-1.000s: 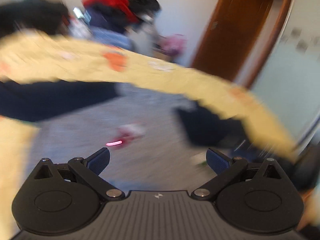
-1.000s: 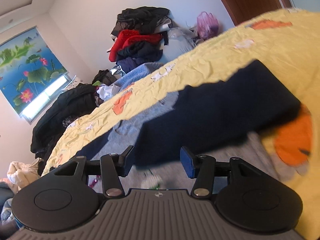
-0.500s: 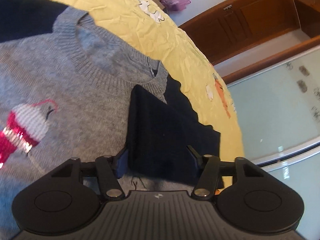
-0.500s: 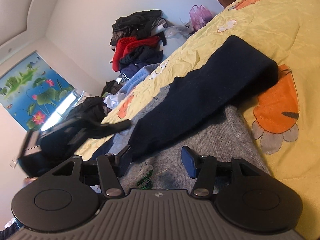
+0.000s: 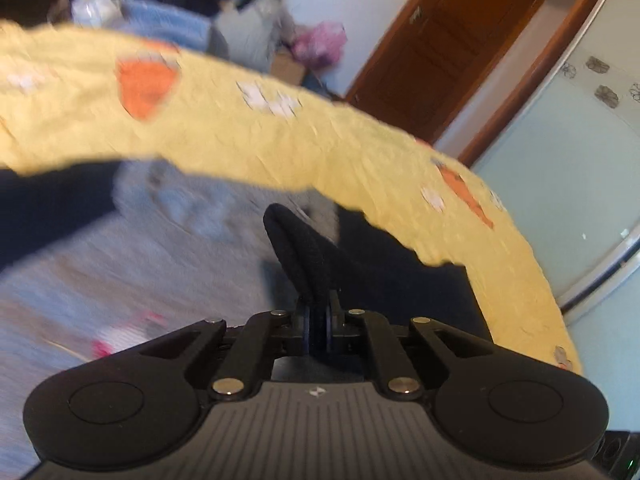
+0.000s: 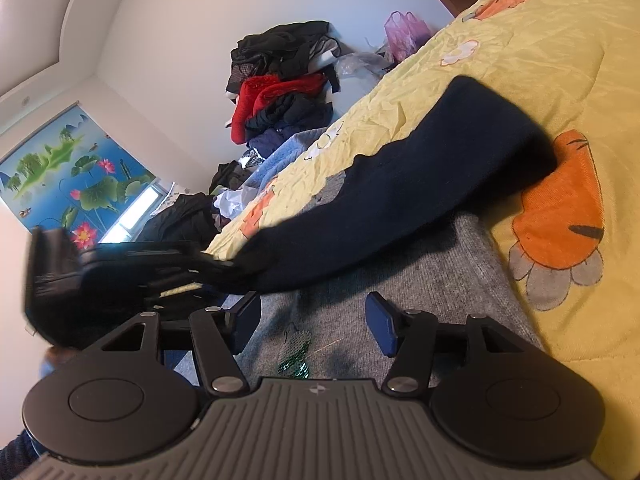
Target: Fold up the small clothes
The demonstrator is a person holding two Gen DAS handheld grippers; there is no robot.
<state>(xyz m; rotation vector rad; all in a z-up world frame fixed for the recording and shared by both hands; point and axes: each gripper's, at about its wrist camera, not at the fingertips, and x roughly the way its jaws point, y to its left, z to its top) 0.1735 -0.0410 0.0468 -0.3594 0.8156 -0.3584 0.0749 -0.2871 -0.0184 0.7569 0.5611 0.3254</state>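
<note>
A bed under a yellow bedspread (image 6: pixel 540 52) printed with orange carrots and white flowers fills both views, set in a room with white walls. On it lies a grey knitted sweater (image 6: pixel 420 280) with dark navy sleeves, spread flat across the centre of each frame.

In the left wrist view the left tongs (image 5: pixel 318 322) at bottom centre are clenched on a fold of the navy sleeve (image 5: pixel 304 256), which rises from between the pads as a narrow dark ridge over the grey knit. The rest of this view is blurred; a red and white motif (image 5: pixel 120 340) shows on the sweater at lower left.

In the right wrist view the right tongs (image 6: pixel 312 320) sit at lower centre, jaws opening, with only grey knit and a small green motif (image 6: pixel 296 354) under the gap and nothing pinched. The other navy sleeve (image 6: pixel 420 192) runs from the upper right down to the left edge, where the left tongs come in at middle left and reach its end.

Behind the bed, at upper centre, stands a pile of clothes (image 6: pixel 280 92) in black and red. A window blind (image 6: pixel 60 176) painted with lotus flowers hangs at the left. A brown wooden door (image 5: pixel 460 40) occupies the upper right of the left view.
</note>
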